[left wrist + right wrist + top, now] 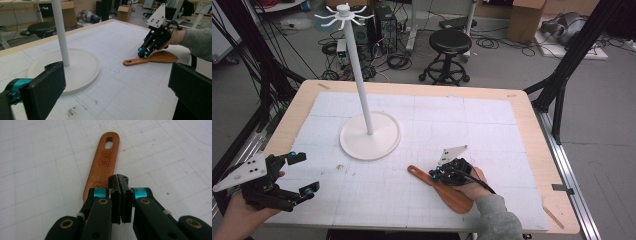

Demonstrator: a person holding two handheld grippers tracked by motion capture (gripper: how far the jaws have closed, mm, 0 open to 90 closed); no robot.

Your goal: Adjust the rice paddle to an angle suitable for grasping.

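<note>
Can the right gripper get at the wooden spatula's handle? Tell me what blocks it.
Probably yes. The right gripper, jaws shut, sits right over the wooden spatula lying flat on the table. Nothing stands between them; its jaws would need opening first.

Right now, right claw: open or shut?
Shut. The right claw has its pads pressed together with nothing between them, poised over the wooden spatula lying flat.
</note>
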